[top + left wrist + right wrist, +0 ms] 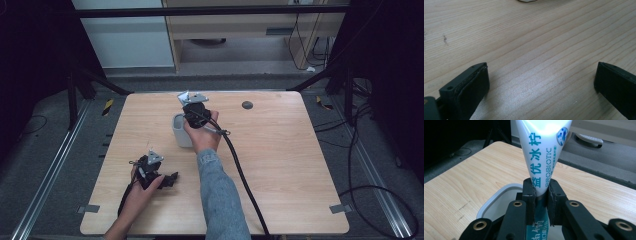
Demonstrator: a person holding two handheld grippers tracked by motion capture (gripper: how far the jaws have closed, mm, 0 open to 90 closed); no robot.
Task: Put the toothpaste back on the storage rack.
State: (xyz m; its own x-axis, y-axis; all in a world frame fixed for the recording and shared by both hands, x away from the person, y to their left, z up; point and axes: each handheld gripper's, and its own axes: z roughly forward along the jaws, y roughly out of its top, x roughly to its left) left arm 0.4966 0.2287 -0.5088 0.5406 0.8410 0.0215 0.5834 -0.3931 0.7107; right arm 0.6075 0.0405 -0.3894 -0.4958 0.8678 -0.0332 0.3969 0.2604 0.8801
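From the high view we see our right gripper (192, 107) held over one white cup (181, 131) near the middle of the table (280, 170), with our left gripper (167, 180) resting low at about seven o'clock from that cup, well apart from it.

In the left gripper view our jaws stand wide apart over bare wood with nothing between them; a sliver of something white at twelve o'clock is too small to identify.

In the right gripper view our jaws are closed tight on one white tube (541, 157) printed in teal, which stands upright, its lower end just above the cup's rim (496, 195) at about seven o'clock.

We judge the pick-up done and the lowering into the cup left, then the release. We count one tube, one cup, two grippers.
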